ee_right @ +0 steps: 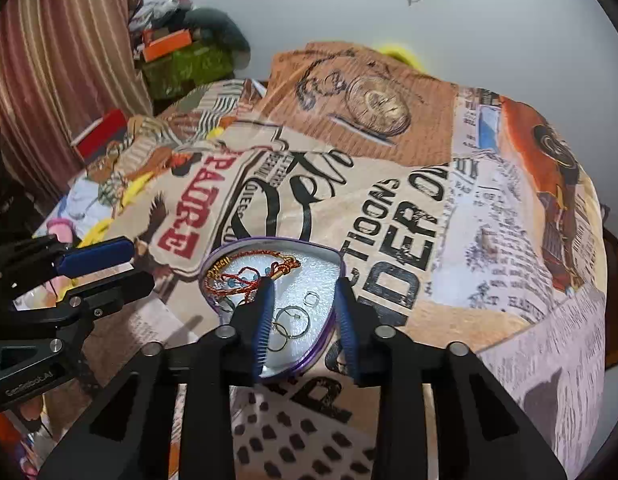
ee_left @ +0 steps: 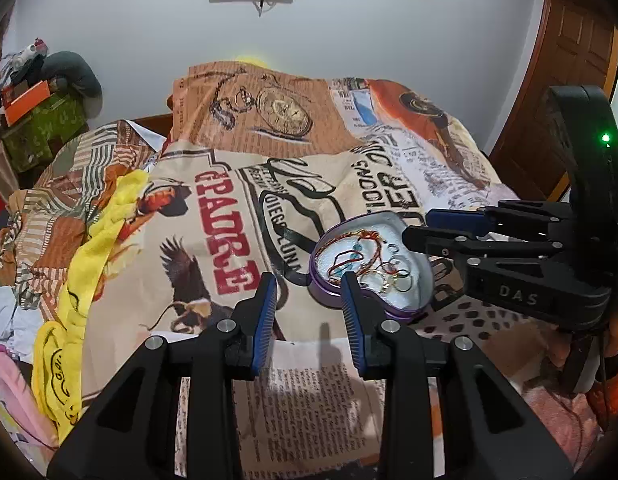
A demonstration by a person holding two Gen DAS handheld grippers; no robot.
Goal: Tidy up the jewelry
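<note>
Purple tin (ee_left: pixel 373 276) sits on the bed (ee_left: pixel 237 200), jewelry inside; my left claw (ee_left: pixel 309 284) hangs open and empty beside it. From the right wrist, my right claw (ee_right: pixel 305 286) hovers open over the rings (ee_right: pixel 293 320), holding nothing, I'd guess to sort them.

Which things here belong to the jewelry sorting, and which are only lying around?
Belong to the job:
- purple heart-shaped tin
- red and gold cord bracelets
- thin rings
- left gripper, open
- right gripper, open above the tin

Just lying about:
- printed bedspread
- yellow cloth
- green box
- red box
</note>
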